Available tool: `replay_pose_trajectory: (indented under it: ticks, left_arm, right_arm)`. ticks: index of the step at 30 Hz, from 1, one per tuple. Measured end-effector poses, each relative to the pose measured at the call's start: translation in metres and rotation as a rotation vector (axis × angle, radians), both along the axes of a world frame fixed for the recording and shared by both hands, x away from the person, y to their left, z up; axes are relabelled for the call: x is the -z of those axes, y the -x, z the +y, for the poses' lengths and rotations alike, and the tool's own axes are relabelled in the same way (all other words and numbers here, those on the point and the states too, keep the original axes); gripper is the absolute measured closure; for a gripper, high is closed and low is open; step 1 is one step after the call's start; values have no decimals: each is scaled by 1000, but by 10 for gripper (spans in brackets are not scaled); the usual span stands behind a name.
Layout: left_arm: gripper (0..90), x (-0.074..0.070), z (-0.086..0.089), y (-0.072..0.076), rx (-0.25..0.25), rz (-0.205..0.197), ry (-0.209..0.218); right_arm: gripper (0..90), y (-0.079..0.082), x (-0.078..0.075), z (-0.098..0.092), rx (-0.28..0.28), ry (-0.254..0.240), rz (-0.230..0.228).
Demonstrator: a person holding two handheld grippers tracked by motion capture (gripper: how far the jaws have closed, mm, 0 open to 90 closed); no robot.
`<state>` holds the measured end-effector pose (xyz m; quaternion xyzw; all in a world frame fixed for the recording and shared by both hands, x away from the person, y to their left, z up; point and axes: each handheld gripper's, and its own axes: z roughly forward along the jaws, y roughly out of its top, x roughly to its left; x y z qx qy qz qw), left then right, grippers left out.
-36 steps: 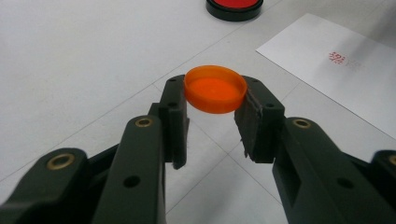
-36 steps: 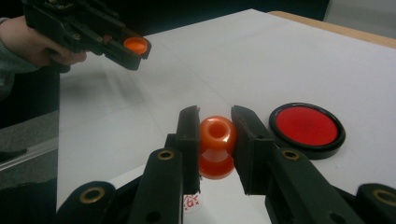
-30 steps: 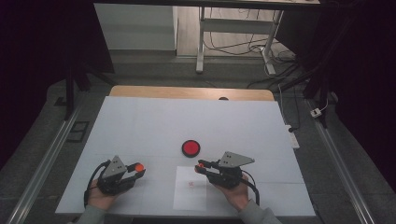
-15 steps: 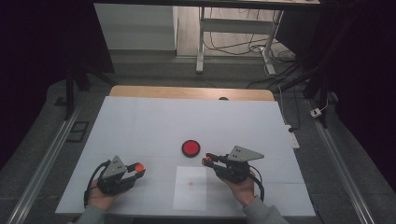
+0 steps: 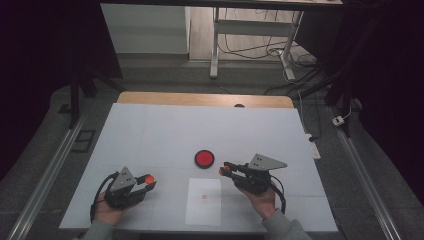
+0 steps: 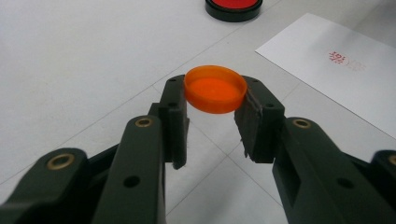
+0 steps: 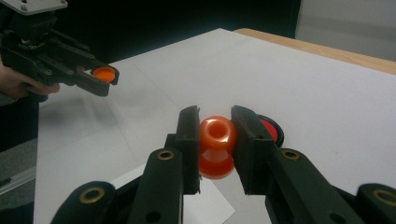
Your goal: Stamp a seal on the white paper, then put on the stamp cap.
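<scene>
Stamping looks finished: left tool (image 6: pixel 212 119) clamps the cap (image 6: pixel 215 88), right tool (image 7: pixel 215 140) clamps the stamp (image 7: pixel 217 147). Next: align them mid-frame and recap.

The red ink pad (image 6: pixel 233 5) is cut off by the left gripper view's top edge; the red stamp mark (image 6: pixel 337 58) on the white paper sheet (image 6: pixel 336 70) is too blurred to read
</scene>
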<state>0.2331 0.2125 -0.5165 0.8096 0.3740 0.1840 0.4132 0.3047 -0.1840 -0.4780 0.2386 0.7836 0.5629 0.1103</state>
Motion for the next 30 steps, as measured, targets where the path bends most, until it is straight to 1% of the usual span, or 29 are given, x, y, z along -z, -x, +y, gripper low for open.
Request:
replay_pose_trajectory:
  ticks: [3,8,18,25,30]
  left_arm:
    - [644,0,1,1,-4,2,1]
    - [645,0,1,0,-8,-4,3]
    - [644,-3,-2,2,5,-14,-3]
    - [644,-5,-10,-1,26,-20,-4]
    - [644,-8,-22,-5,55,-30,-13]
  right_arm:
    - [722,-1,0,1,-6,-10,8]
    - [721,-1,0,2,-10,-7,11]
    - [722,-1,0,2,-9,-8,10]
    - [721,-1,0,2,-8,-10,9]
    - [721,-1,1,2,-8,-11,10]
